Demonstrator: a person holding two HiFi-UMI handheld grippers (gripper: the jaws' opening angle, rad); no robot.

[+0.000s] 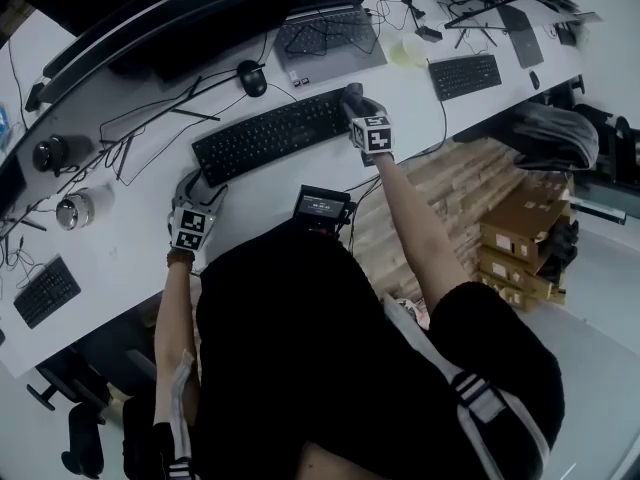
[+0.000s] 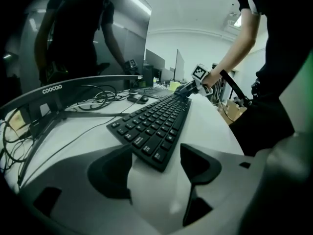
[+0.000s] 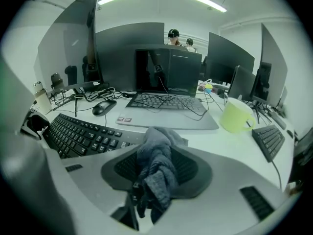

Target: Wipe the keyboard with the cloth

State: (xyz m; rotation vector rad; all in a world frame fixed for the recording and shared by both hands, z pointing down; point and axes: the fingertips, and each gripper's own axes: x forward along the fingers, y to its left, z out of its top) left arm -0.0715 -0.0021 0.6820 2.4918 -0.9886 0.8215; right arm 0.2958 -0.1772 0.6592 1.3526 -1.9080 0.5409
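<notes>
Evidently the two grippers share the job between the ends of the black keyboard [image 1: 272, 133], which lies slantwise on the white desk [image 1: 130, 258] in front of the person, with a mouse [image 1: 252, 78] and a laptop [image 1: 330, 43] behind it. The right gripper [image 3: 156, 173] is at the keyboard's right end, its jaws pinched on the grey cloth [image 3: 157, 155]. The cloth is bunched between the pads with a loose wad pushing out beyond the tips. That hold probably lets soft fabric, not hard plastic, meet the keys first. The gripper tilts downward toward the desk, which suits a pass along the key rows. Whether the cloth already rests on the keys cannot be told from these views. The left gripper [image 2: 155, 161] is at the opposite end with its jaws spread wide and nothing clamped. In its own view the near corner of the keyboard lies in the gap between the pads, and neither pad appears to press on it. That placement looks meant to brace the keyboard so it does not slide once the wiping starts from the far end. A pale green mug [image 3: 237, 115] stands beside the laptop, well apart from the cloth, so it should not be in the way.
</notes>
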